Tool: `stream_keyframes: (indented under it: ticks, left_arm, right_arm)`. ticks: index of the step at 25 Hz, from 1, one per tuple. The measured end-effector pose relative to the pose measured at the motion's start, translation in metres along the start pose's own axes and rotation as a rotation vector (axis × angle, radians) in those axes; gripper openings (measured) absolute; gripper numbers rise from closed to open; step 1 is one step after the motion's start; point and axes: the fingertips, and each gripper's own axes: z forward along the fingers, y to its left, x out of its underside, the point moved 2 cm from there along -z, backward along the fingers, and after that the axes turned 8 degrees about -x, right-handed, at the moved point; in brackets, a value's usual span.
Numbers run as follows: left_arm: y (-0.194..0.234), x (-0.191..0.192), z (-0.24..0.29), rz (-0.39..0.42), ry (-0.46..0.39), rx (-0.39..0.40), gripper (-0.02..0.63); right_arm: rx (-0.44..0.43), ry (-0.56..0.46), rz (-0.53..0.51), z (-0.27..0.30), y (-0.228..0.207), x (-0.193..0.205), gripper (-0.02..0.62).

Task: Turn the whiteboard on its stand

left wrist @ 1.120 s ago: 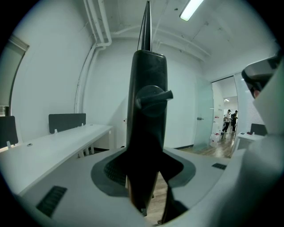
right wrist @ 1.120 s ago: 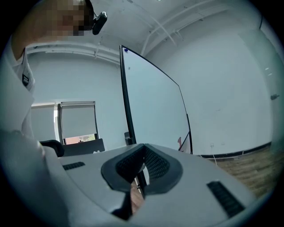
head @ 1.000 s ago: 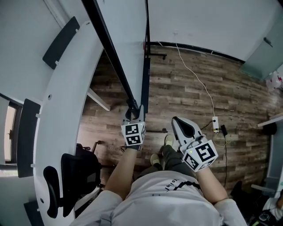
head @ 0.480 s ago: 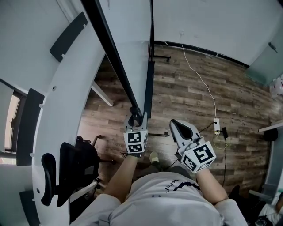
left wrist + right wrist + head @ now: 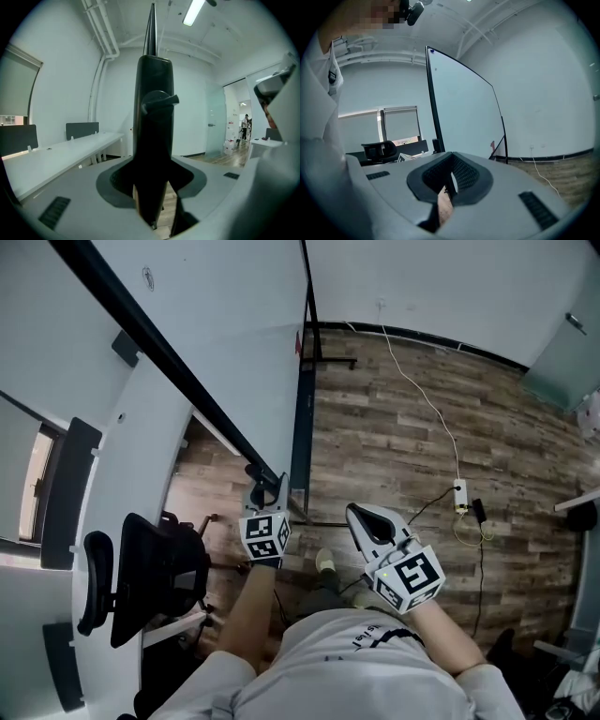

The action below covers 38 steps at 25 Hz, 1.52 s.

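The whiteboard (image 5: 234, 324) is a large white panel with a black frame (image 5: 159, 357), hung on a dark stand post (image 5: 302, 427). In the head view my left gripper (image 5: 265, 486) is shut on the lower corner of that frame. The left gripper view shows the black frame edge (image 5: 153, 117) running upright between the jaws. My right gripper (image 5: 366, 519) hangs free to the right of the stand, jaws together with nothing in them. In the right gripper view (image 5: 449, 180) the whiteboard (image 5: 461, 112) stands ahead, seen from its face.
A long curved white desk (image 5: 112, 521) with dark dividers runs along the left, with a black office chair (image 5: 150, 577) beside it. On the wood floor a white cable leads to a power strip (image 5: 459, 495). The stand's foot bar (image 5: 328, 360) lies near the wall.
The whiteboard has swung on its stand, its black edge tipping toward the left of the head view. My left gripper moved left and down with it. The right gripper shifted slightly left.
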Motion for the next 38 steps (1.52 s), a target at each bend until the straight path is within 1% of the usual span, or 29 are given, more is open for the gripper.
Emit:
stream_keyframes:
  ticks: [8,15,20,24,28,33,35,38]
  left_arm:
    - [-0.015,0.015,-0.045,-0.011,0.003,-0.016,0.187]
    - [-0.016,0.023,-0.070,-0.009,0.028,-0.024,0.187]
    - [-0.016,0.025,-0.081,-0.016,0.039,-0.008,0.187]
    - [-0.020,0.024,-0.090,-0.047,0.047,0.012,0.190]
    - [-0.022,0.025,-0.105,-0.054,0.084,0.028,0.196]
    - [-0.025,0.025,-0.141,-0.117,0.109,0.022,0.195]
    - [-0.033,0.018,-0.159,-0.139,0.091,0.051,0.175]
    - [-0.048,-0.004,-0.181,-0.186,0.030,0.120,0.109]
  right_arm:
    - [-0.049,0.007,0.004,-0.059,0.030,0.021,0.012]
    - [-0.093,0.006,0.011,-0.078,0.055,0.023,0.012]
    - [-0.107,0.002,0.016,-0.085,0.067,0.022,0.012]
    - [-0.105,0.002,0.045,-0.084,0.064,0.027,0.012]
    - [-0.108,0.012,0.065,-0.076,0.070,0.028,0.012]
    - [-0.128,0.022,0.070,-0.061,0.084,0.034,0.012]
    - [-0.134,0.029,0.063,-0.054,0.089,0.035,0.012]
    - [-0.132,0.033,0.050,-0.046,0.092,0.030,0.012]
